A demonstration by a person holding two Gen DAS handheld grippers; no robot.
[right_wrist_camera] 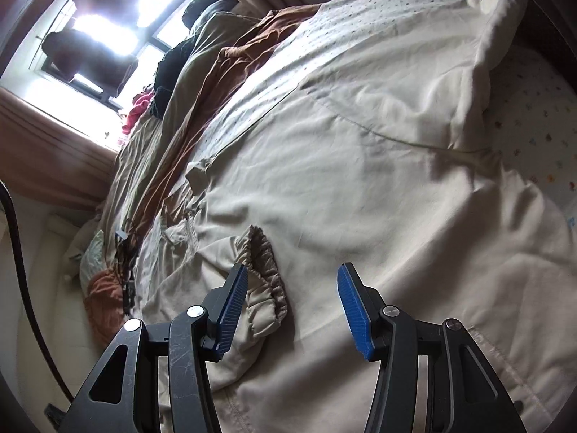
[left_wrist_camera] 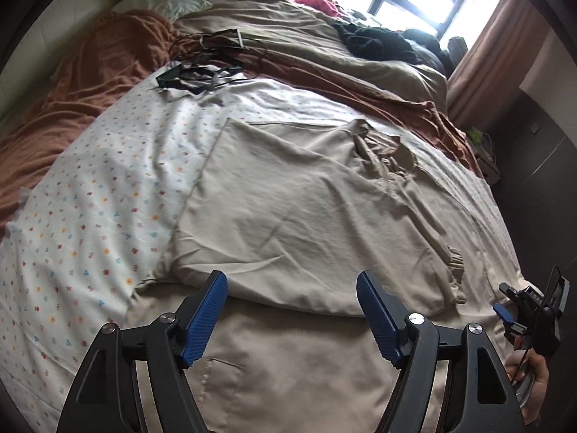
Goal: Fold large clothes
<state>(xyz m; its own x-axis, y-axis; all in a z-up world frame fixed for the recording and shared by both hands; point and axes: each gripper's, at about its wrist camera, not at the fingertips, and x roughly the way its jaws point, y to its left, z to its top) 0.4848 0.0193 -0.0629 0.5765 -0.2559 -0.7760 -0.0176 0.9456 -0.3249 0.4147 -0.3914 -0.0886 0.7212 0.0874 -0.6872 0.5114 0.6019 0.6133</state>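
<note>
A large beige jacket (left_wrist_camera: 295, 209) lies spread on the bed, partly folded, with its collar (left_wrist_camera: 378, 151) at the far right. In the right wrist view the jacket (right_wrist_camera: 360, 180) fills the middle, and an elastic cuff (right_wrist_camera: 263, 281) lies between the jaws, near the left finger. My left gripper (left_wrist_camera: 292, 310) is open and empty above the jacket's near fold. My right gripper (right_wrist_camera: 292, 306) is open and empty just above the cuff. The right gripper also shows in the left wrist view (left_wrist_camera: 530, 317) at the bed's right edge, held by a hand.
A white flowered sheet (left_wrist_camera: 90, 216) covers the bed under the jacket. A rust-brown blanket (left_wrist_camera: 90, 83), a tan duvet (left_wrist_camera: 288, 36), black cables (left_wrist_camera: 202, 68) and dark clothes (left_wrist_camera: 378, 41) lie further back. A bright window (right_wrist_camera: 108, 18) lies beyond.
</note>
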